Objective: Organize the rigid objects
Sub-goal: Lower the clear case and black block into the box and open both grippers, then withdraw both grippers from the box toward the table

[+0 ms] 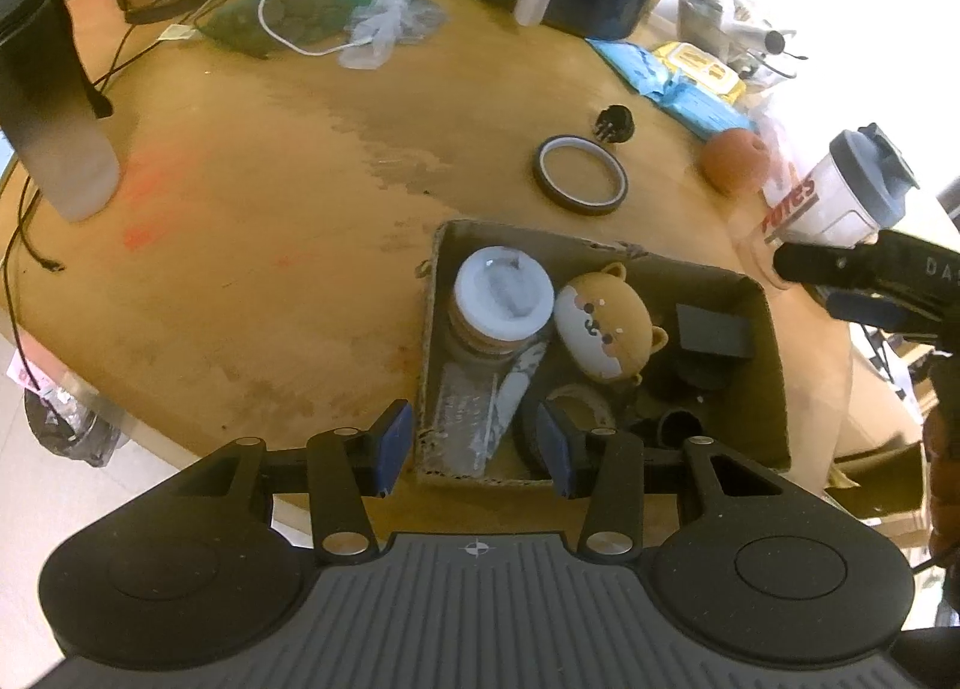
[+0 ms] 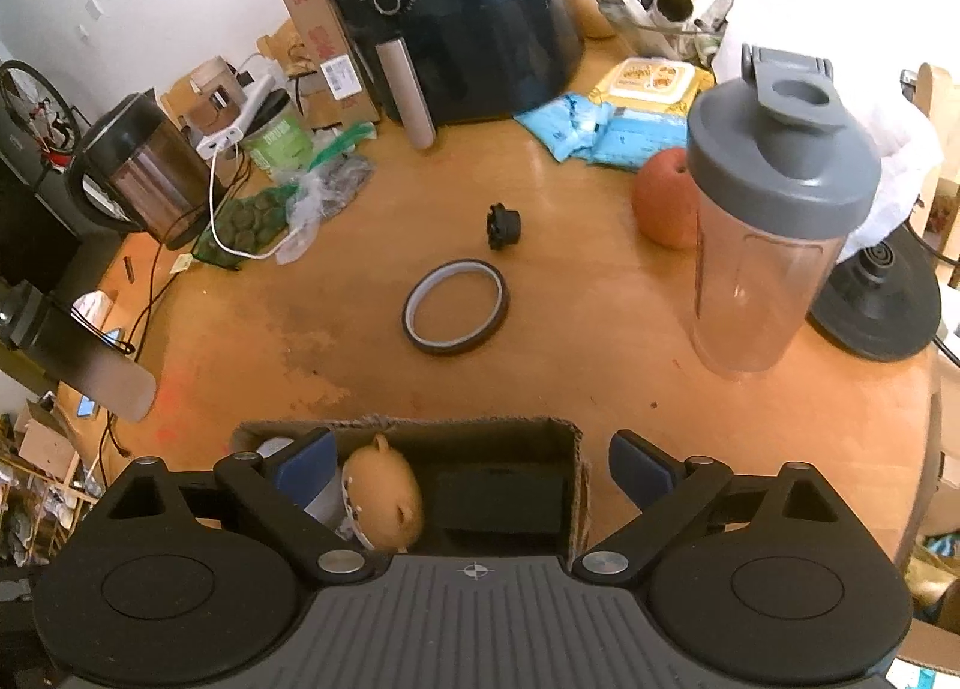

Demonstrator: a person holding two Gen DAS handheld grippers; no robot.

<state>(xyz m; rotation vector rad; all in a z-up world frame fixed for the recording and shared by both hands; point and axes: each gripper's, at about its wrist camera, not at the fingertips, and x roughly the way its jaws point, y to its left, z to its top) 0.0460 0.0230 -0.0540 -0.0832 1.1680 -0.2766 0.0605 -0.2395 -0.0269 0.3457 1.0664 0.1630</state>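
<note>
Blue-padded right claw (image 2: 471, 473) gapes wide, empty, above cardboard box (image 2: 573, 437).

In the right wrist view, the cardboard box (image 2: 408, 426) sits at the lower centre of the surface (image 2: 600, 329), a bear-shaped case (image 2: 384, 494) inside it. Above it lies the tape ring (image 2: 455, 306), then a small cap (image 2: 503, 225). The shaker bottle (image 2: 774, 209) stands upright at right, an apple (image 2: 663, 197) beside it on its left.

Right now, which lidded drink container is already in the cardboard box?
The cork-banded cup with the white lid, at the box's left end. The clear shaker bottle with the grey lid stands out on the table.
</note>
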